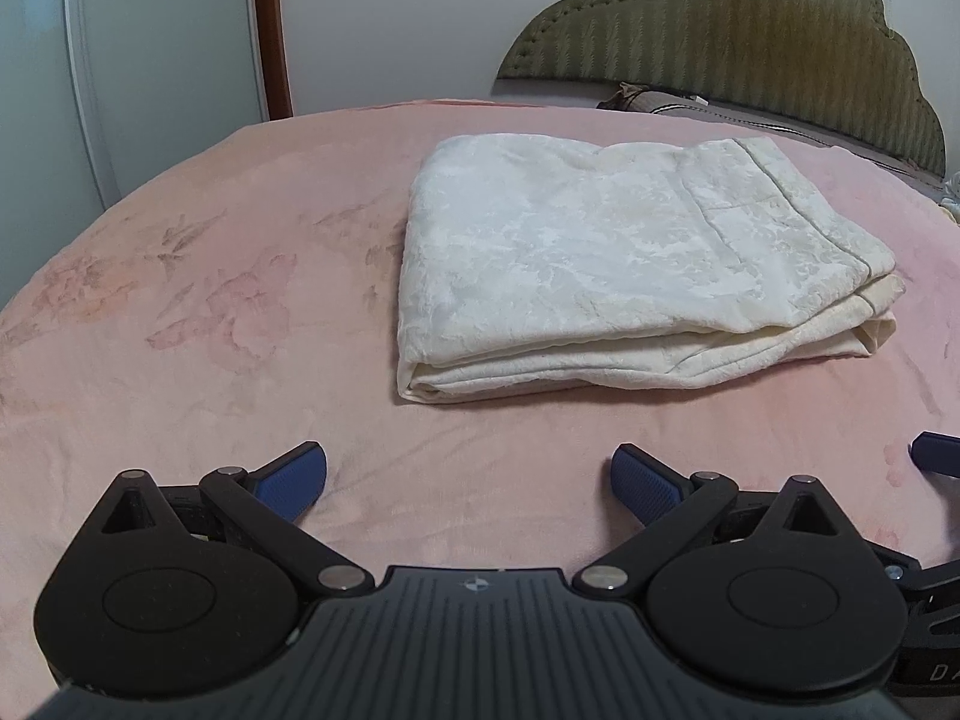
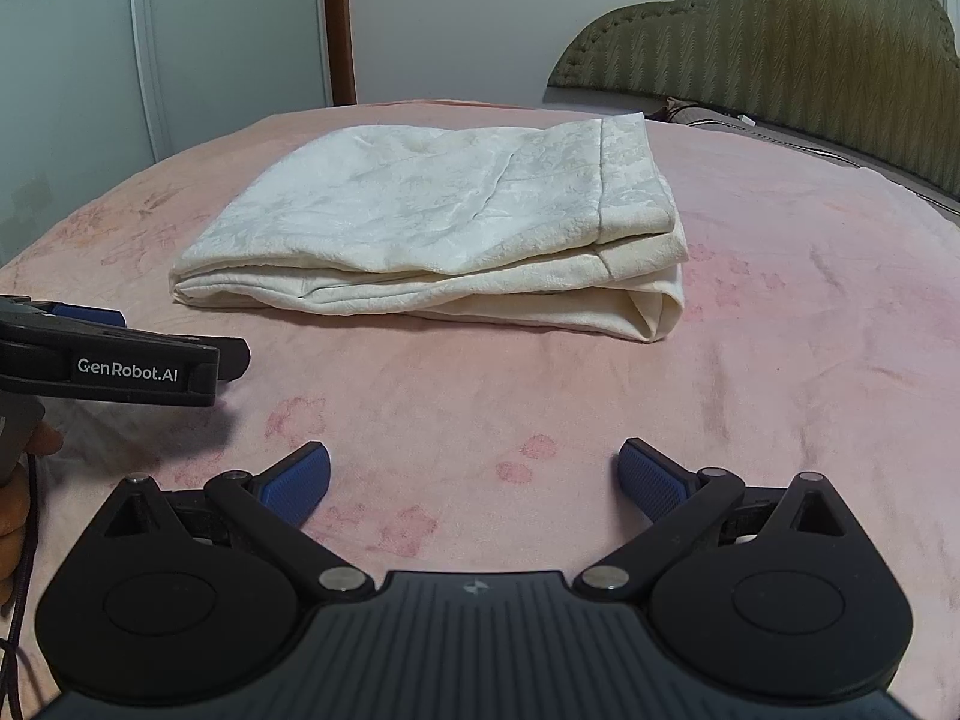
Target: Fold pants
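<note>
The cream-white pants (image 1: 630,264) lie folded into a compact layered stack on the pink bedspread (image 1: 210,330); they also show in the right wrist view (image 2: 444,222). My left gripper (image 1: 468,480) is open and empty, a short way in front of the stack. My right gripper (image 2: 474,480) is open and empty, also in front of the stack. The left gripper's body (image 2: 120,360) shows at the left of the right wrist view. A blue fingertip of the right gripper (image 1: 936,453) peeks in at the right edge of the left wrist view.
A green padded headboard (image 1: 750,48) stands at the back right with a grey pillow (image 1: 690,105) below it. A pale wardrobe door (image 1: 150,60) and a brown door frame (image 1: 270,30) stand beyond the bed's far left edge.
</note>
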A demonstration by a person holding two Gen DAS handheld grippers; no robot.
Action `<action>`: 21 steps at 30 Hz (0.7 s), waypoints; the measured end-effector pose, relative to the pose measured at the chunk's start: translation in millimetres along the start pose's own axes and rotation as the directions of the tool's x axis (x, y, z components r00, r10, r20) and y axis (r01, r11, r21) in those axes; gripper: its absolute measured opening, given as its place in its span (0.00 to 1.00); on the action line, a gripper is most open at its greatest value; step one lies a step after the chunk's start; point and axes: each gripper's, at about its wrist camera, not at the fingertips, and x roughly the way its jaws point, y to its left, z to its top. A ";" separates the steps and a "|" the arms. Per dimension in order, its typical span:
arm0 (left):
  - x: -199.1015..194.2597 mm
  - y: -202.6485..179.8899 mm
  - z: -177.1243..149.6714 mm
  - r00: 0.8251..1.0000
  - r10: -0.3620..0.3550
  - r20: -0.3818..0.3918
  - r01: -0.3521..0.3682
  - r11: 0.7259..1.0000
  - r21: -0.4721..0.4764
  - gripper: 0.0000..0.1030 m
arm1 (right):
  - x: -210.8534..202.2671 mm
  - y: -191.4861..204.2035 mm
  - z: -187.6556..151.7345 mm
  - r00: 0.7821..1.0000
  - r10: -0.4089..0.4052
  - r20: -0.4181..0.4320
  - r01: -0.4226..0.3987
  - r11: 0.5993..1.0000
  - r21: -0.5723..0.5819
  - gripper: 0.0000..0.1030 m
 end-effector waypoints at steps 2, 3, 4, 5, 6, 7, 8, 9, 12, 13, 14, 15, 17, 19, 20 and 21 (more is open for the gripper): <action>0.2 0.6 0.0 1.000 -0.002 -0.001 0.002 1.000 -0.003 1.00 | 0.0 0.1 0.0 1.000 0.000 0.000 0.000 1.000 0.000 1.00; -0.1 0.6 -0.3 1.000 -0.002 -0.001 0.002 1.000 -0.005 1.00 | 0.0 0.2 0.2 1.000 0.000 0.000 0.000 1.000 0.000 1.00; -0.1 0.9 -0.3 1.000 -0.003 -0.002 0.003 1.000 -0.007 1.00 | 0.0 0.1 0.2 1.000 0.000 0.000 0.000 1.000 0.000 1.00; 0.1 1.2 -0.3 1.000 -0.004 -0.002 0.004 1.000 -0.008 1.00 | 0.1 0.2 0.2 1.000 0.000 0.000 0.000 1.000 0.000 1.00; 0.2 1.4 -0.3 1.000 -0.004 -0.002 0.004 1.000 -0.008 1.00 | 0.1 0.1 0.1 1.000 0.000 0.000 0.000 1.000 0.000 1.00; 0.4 1.7 0.0 1.000 -0.005 -0.002 0.005 1.000 -0.009 1.00 | 0.0 0.2 0.3 1.000 0.000 0.000 0.000 1.000 0.000 1.00; 0.3 1.5 -0.2 1.000 -0.005 -0.003 0.005 1.000 -0.009 1.00 | 0.0 0.2 0.3 1.000 0.000 0.000 0.000 1.000 0.000 1.00; 0.4 1.6 -0.3 1.000 -0.005 -0.003 0.005 1.000 -0.009 1.00 | 0.0 0.3 0.3 1.000 0.000 0.000 0.000 1.000 0.000 1.00; -0.2 0.6 -0.5 1.000 -0.004 -0.007 0.004 1.000 -0.011 1.00 | -0.1 0.3 0.2 1.000 0.000 0.000 0.000 1.000 0.000 1.00; -0.4 0.3 -0.7 1.000 -0.004 -0.007 0.003 1.000 -0.010 1.00 | -0.1 0.3 0.2 1.000 0.000 0.000 0.000 1.000 0.000 1.00; -0.6 0.1 -0.7 1.000 -0.003 -0.008 0.003 1.000 -0.010 1.00 | -0.1 0.3 0.3 1.000 0.000 0.000 0.000 1.000 0.000 1.00; -0.7 0.0 -0.9 1.000 -0.003 -0.008 0.003 1.000 -0.010 1.00 | -0.1 0.4 0.3 1.000 0.000 0.000 0.000 1.000 0.000 1.00; -0.7 0.0 -0.8 1.000 -0.003 -0.009 0.003 1.000 -0.010 1.00 | -0.1 0.4 0.3 1.000 0.000 0.000 0.000 1.000 0.000 1.00; -0.8 0.0 -0.9 1.000 -0.003 -0.009 0.003 1.000 -0.009 1.00 | 0.0 0.6 0.3 1.000 -0.002 0.000 0.002 1.000 -0.002 1.00; -0.8 0.2 -0.9 1.000 -0.003 -0.008 0.003 1.000 -0.008 1.00 | -0.2 -0.1 0.3 1.000 0.000 0.000 0.000 1.000 -0.001 1.00; -0.4 0.4 -0.7 1.000 -0.003 -0.008 0.003 1.000 -0.009 1.00 | -0.3 -0.8 0.3 1.000 0.001 0.000 -0.001 1.000 0.001 1.00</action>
